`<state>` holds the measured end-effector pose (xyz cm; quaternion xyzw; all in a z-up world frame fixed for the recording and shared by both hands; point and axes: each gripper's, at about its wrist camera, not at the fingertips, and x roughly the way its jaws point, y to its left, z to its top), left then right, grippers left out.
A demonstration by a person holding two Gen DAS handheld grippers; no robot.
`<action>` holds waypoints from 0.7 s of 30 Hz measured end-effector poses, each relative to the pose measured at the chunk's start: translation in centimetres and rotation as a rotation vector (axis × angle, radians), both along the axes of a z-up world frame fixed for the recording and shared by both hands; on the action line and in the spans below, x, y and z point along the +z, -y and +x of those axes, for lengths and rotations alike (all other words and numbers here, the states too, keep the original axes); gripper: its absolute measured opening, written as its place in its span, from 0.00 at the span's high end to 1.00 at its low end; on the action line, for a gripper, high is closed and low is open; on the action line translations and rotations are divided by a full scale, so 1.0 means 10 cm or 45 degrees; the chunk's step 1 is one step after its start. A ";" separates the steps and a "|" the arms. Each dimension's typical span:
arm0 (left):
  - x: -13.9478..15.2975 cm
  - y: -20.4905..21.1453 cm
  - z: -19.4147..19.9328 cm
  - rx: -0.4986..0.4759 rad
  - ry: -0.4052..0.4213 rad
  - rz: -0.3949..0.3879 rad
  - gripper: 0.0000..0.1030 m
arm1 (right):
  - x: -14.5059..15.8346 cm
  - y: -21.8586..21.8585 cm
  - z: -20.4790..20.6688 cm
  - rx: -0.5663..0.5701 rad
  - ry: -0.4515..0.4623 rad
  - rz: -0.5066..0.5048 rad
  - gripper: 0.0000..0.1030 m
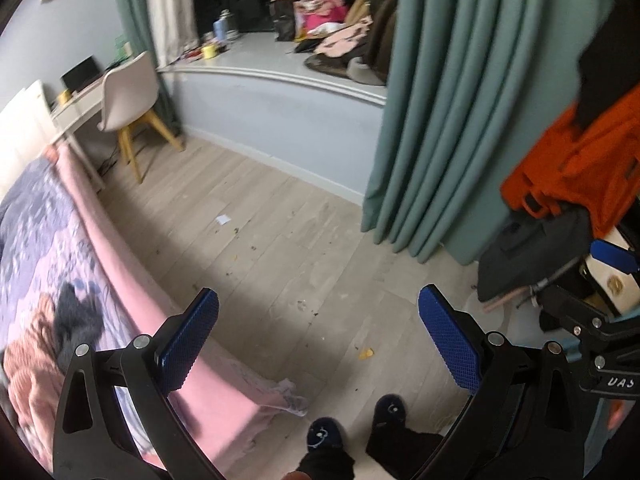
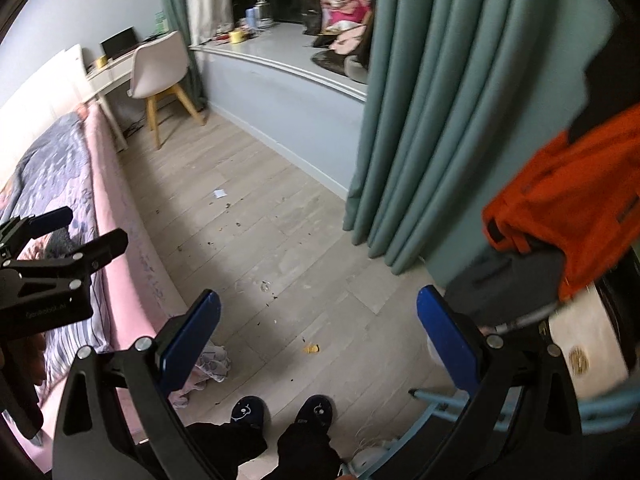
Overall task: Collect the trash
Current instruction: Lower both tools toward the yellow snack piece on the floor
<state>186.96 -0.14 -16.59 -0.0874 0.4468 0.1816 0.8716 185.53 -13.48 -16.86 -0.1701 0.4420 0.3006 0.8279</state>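
Observation:
Trash lies scattered on the pale wood floor (image 1: pixel 320 240). A small yellow scrap (image 1: pixel 365 354) lies near my feet; it also shows in the right wrist view (image 2: pixel 311 347). A white paper scrap (image 1: pixel 223 220) lies farther off; the right wrist view shows it too (image 2: pixel 219 194). Dark crumbs (image 2: pixel 264 288) dot the boards. My left gripper (image 1: pixel 319 340) is open and empty, held high above the floor. My right gripper (image 2: pixel 319 340) is open and empty, also high. The left gripper (image 2: pixel 60 236) shows at the left edge of the right wrist view.
A bed with a pink sheet (image 1: pixel 120 264) runs along the left. Green curtains (image 1: pixel 448 120) hang at right, an orange garment (image 1: pixel 580 168) beside them. A white chair (image 1: pixel 128 96) and desk stand at the back, by a cluttered window ledge (image 1: pixel 280 60). My slippered feet (image 2: pixel 280 412) stand below.

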 end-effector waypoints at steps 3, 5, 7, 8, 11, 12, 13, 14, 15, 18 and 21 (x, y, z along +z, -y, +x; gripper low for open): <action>-0.04 0.00 0.08 0.083 -0.014 0.003 0.06 | -0.06 -0.06 0.19 0.081 -0.008 -0.003 0.07; -0.06 -0.01 0.13 0.135 -0.014 -0.011 0.06 | -0.11 -0.10 0.26 0.129 -0.015 -0.012 0.07; -0.10 -0.02 0.19 0.174 -0.026 -0.021 0.06 | -0.20 -0.15 0.33 0.173 -0.037 -0.027 0.07; -0.12 -0.03 0.21 0.188 -0.028 -0.025 0.06 | -0.23 -0.16 0.35 0.185 -0.044 -0.034 0.07; -0.26 -0.05 0.30 0.194 -0.057 -0.043 0.06 | -0.37 -0.24 0.39 0.211 -0.069 -0.059 0.07; -0.32 -0.05 0.32 0.190 -0.071 -0.043 0.06 | -0.42 -0.27 0.41 0.213 -0.078 -0.071 0.07; -0.38 -0.07 0.34 0.184 -0.083 -0.043 0.06 | -0.46 -0.28 0.41 0.213 -0.085 -0.081 0.07; -0.44 -0.08 0.37 0.176 -0.096 -0.044 0.06 | -0.53 -0.31 0.43 0.209 -0.098 -0.095 0.07; -0.49 -0.10 0.38 0.169 -0.107 -0.047 0.06 | -0.56 -0.32 0.42 0.204 -0.106 -0.097 0.07; -0.62 -0.16 0.43 0.145 -0.127 -0.042 0.06 | -0.68 -0.39 0.44 0.209 -0.123 -0.116 0.07; -0.78 -0.21 0.46 0.136 -0.149 -0.051 0.06 | -0.81 -0.41 0.44 0.203 -0.130 -0.132 0.07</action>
